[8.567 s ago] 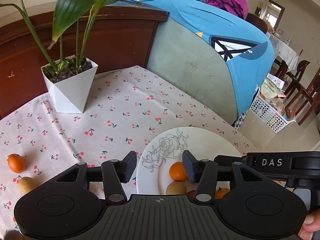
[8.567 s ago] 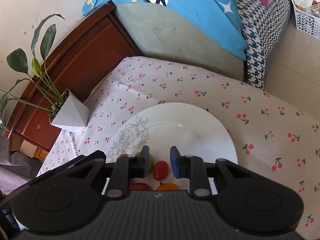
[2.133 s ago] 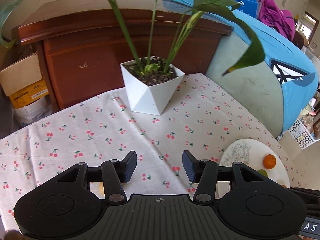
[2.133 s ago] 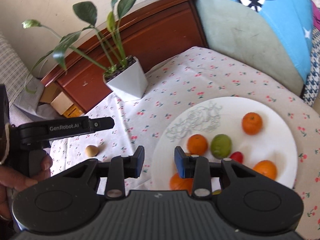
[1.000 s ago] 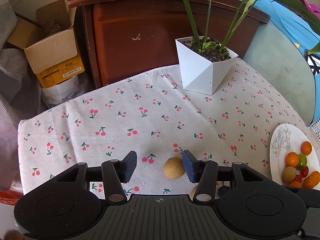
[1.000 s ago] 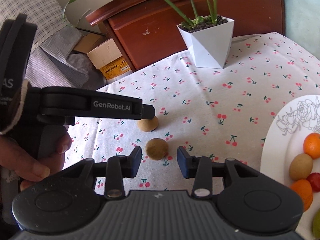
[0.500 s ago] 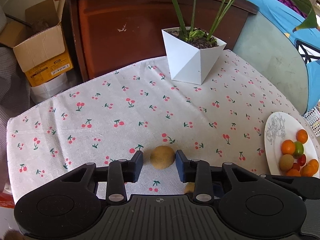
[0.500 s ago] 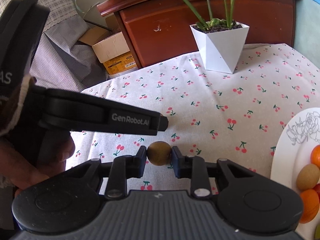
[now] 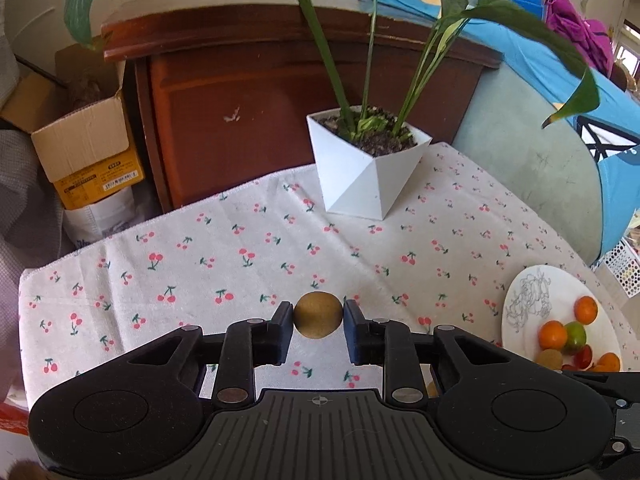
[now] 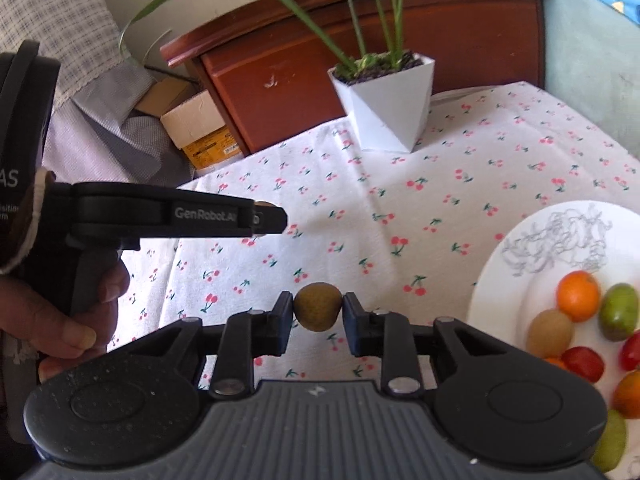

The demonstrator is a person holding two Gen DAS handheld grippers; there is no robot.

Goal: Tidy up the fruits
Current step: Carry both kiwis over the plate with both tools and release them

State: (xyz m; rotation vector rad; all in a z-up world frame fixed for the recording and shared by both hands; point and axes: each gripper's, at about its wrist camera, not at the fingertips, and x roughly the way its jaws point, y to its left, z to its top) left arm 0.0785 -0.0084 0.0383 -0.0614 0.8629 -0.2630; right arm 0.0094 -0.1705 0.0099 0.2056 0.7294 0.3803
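My left gripper (image 9: 318, 319) is shut on a tan round fruit (image 9: 318, 314), held above the cherry-print tablecloth (image 9: 248, 240). My right gripper (image 10: 317, 312) is shut on a darker brown round fruit (image 10: 318, 307), also lifted off the cloth. The white plate (image 10: 520, 280) with a grey flower drawing lies at the right and holds several fruits: oranges (image 10: 578, 295), a green one (image 10: 620, 312), a brown one (image 10: 549, 333) and red ones (image 10: 582, 364). The plate also shows in the left wrist view (image 9: 528, 300). The left gripper shows side-on in the right wrist view (image 10: 264, 218).
A white angular pot (image 9: 368, 168) with a long-leaved plant stands at the far side of the table. Behind it is a brown wooden cabinet (image 9: 256, 80). A cardboard box (image 9: 84, 140) sits off the table at the left. A blue-covered cushion (image 9: 560, 140) is at the right.
Both grippers have closed on their fruits, which lay on the cloth a second ago, and have lifted them slightly. The view has risen a little.
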